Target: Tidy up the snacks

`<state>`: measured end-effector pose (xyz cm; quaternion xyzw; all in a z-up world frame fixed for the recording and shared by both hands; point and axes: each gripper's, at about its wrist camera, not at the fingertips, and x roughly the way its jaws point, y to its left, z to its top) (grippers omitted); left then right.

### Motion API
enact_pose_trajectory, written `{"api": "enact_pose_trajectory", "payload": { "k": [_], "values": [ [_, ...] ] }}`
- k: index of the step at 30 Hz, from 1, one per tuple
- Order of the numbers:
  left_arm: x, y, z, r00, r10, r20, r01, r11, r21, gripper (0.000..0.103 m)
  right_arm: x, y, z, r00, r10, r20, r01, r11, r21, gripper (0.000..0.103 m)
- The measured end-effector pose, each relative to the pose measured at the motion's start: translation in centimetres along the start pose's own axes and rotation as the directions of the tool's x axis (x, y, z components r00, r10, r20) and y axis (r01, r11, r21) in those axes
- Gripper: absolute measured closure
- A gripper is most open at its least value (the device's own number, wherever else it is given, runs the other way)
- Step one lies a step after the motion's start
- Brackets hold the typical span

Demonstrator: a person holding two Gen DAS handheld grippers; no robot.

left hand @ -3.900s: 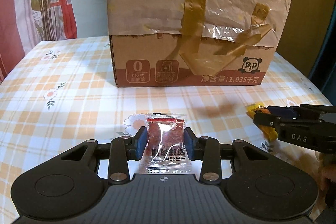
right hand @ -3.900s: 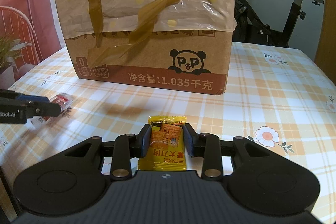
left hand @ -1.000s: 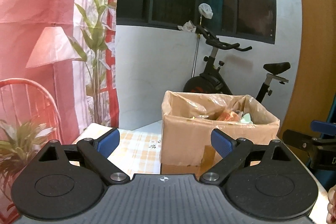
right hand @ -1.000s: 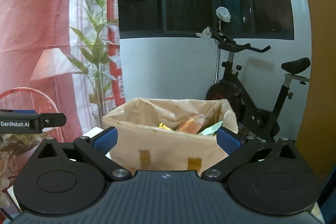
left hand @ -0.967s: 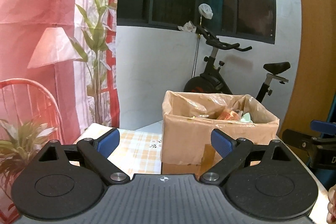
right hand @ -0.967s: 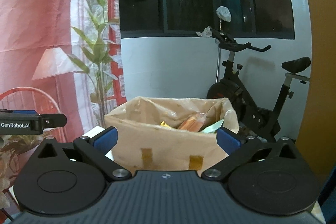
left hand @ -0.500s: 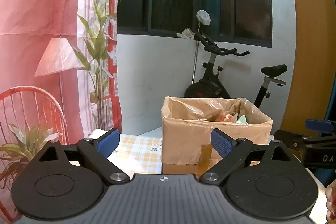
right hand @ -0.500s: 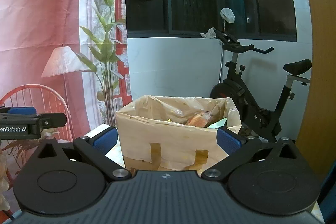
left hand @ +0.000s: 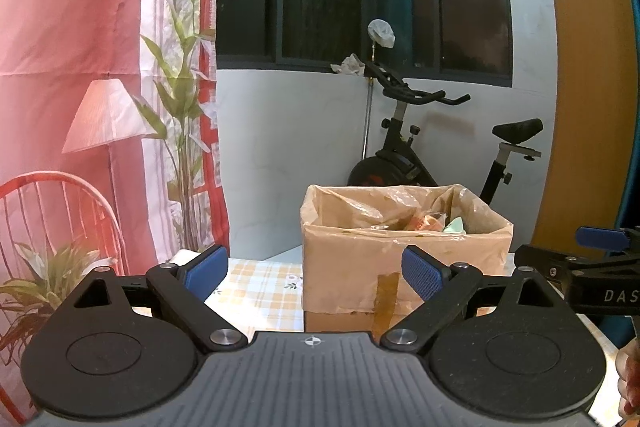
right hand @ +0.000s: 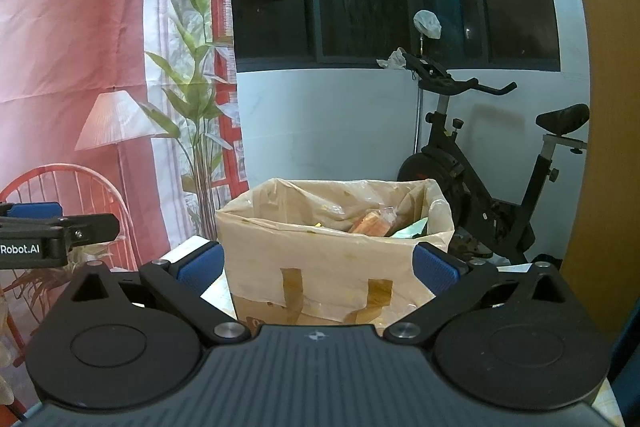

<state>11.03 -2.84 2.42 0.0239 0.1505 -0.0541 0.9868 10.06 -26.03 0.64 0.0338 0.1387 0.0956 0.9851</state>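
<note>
**Two empty claws in front of the snack box**

The cardboard box (left hand: 404, 263) stands on a table with a checked yellow cloth (left hand: 260, 287). A crinkly plastic bag lines the box, and brown tape (right hand: 292, 287) holds the bag to the front of the box. The snacks (right hand: 372, 223) lie inside the box, near its back right corner. One is an orange packet and one is pale green.

The left gripper (left hand: 314, 273) is in front of the box, with its blue pads spread wide. It holds nothing. One pad is left of the box and the other shows in front of the box's lower right part.

The right gripper (right hand: 318, 261) is also in front of the box. Its blue pads are far apart too, one on each side of the box, and nothing is between them.

Behind the box, against the white wall, stands a black exercise bike (right hand: 492, 163). Left of the box hangs a pink curtain (left hand: 72, 27) with a lamp and green leaves printed on it.
</note>
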Motion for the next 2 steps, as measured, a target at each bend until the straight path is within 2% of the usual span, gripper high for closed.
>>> {"api": "enact_pose_trajectory", "payload": {
  "k": [2],
  "values": [
    [0.11,0.00,-0.04,1.000,0.000,-0.004,0.000,1.000,0.001,0.008,0.00,-0.08,-0.01,1.000,-0.001,-0.001,0.001,1.000,0.003,0.001]
  ]
}}
